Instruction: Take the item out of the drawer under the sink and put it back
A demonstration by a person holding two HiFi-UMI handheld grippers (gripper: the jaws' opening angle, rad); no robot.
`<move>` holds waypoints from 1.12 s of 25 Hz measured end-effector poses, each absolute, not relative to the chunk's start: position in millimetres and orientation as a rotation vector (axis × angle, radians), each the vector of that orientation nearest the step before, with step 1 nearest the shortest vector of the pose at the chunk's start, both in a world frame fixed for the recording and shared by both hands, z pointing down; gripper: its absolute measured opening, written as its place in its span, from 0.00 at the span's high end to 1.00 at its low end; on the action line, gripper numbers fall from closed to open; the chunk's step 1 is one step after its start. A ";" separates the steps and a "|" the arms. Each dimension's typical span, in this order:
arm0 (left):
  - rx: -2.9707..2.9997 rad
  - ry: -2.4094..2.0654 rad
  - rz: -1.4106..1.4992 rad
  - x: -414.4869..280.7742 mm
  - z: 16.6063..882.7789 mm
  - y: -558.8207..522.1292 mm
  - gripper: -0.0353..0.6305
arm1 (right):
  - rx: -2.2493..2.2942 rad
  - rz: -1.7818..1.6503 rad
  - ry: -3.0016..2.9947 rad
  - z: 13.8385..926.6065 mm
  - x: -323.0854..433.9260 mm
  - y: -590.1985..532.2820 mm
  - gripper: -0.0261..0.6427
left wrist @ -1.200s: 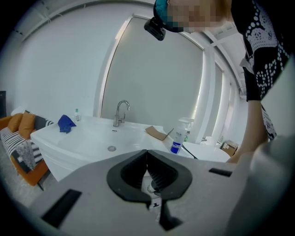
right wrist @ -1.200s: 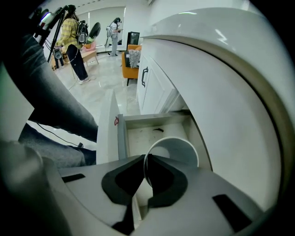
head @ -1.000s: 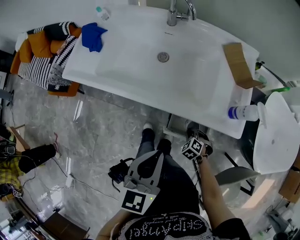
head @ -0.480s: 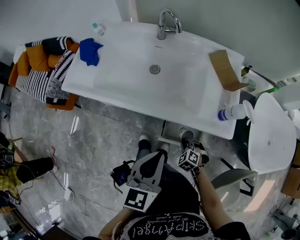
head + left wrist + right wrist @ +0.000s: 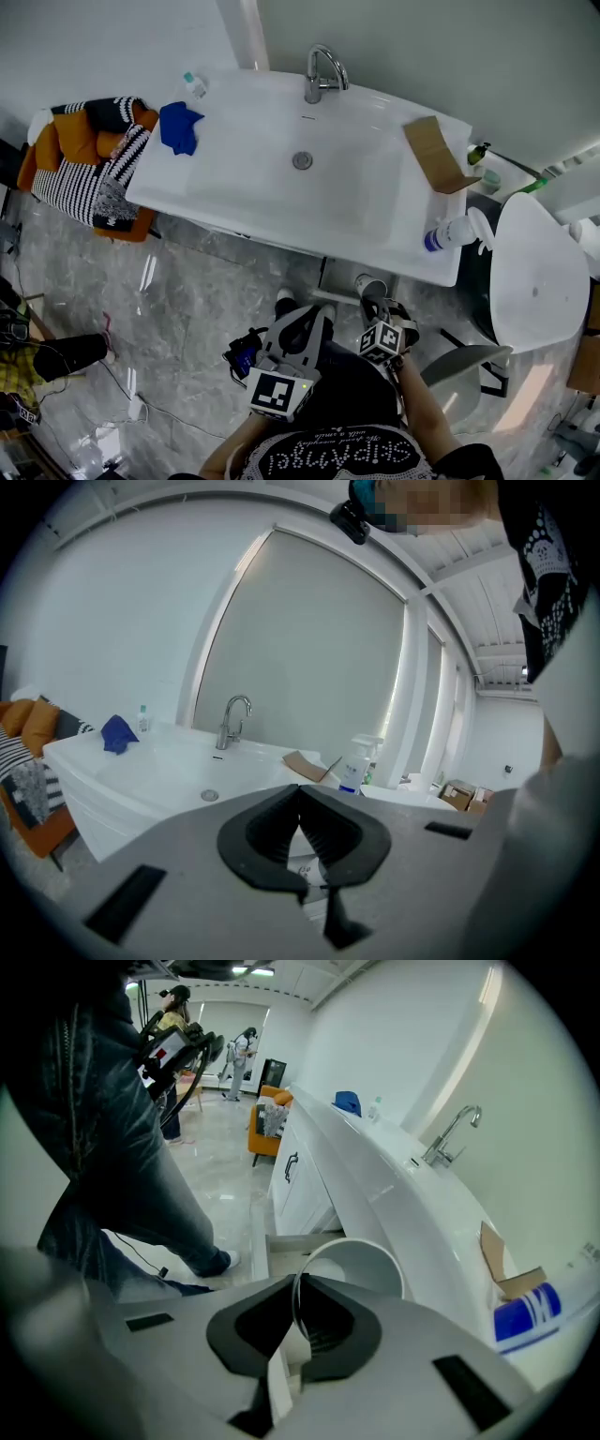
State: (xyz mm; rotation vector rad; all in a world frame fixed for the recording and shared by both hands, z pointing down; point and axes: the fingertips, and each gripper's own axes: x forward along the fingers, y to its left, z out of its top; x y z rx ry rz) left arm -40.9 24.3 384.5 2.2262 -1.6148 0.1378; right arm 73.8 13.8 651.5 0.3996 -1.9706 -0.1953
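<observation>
"One thin wall, is that all that carries the white cup (image 5: 361,1262)?"

"Yes. The right gripper (image 5: 297,1282) is clenched on the rim, one pad inside the cup and one outside. The mouth faces away from it, and the cup hangs in the air above the open drawer (image 5: 281,1243) under the sink (image 5: 375,1194)."

"So what could go wrong?"

"A pinch on one side gives the cup room to swing about the pads. A quick tilt could turn it or slide it out, and it would likely land on the floor beside the person's leg (image 5: 141,1176) instead of in the drawer."

"And squeezing harder?"

"The wall looks thin, so I'd expect it to buckle."

"Anything in the way?"

"The sink's front edge juts out right next to the cup. A careless move could knock the rim against it and lever the cup loose."

"Could the other tool help?"

"Not now. The left gripper (image 5: 300,792) is closed on nothing, held high and facing the faucet (image 5: 232,719)."
</observation>
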 end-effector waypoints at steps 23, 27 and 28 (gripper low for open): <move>2.386 -1.505 0.103 -12.5 371.6 10.4 0.94 | 0.862 -0.016 -2.224 523.8 96.2 -3.2 0.92; 2.405 -1.467 0.114 -4.8 374.2 8.9 0.94 | 0.989 0.039 -2.263 509.7 102.8 -10.5 0.92; 2.417 -1.456 0.114 -1.8 373.7 8.2 0.94 | 1.013 0.050 -2.275 504.7 102.4 -11.4 0.92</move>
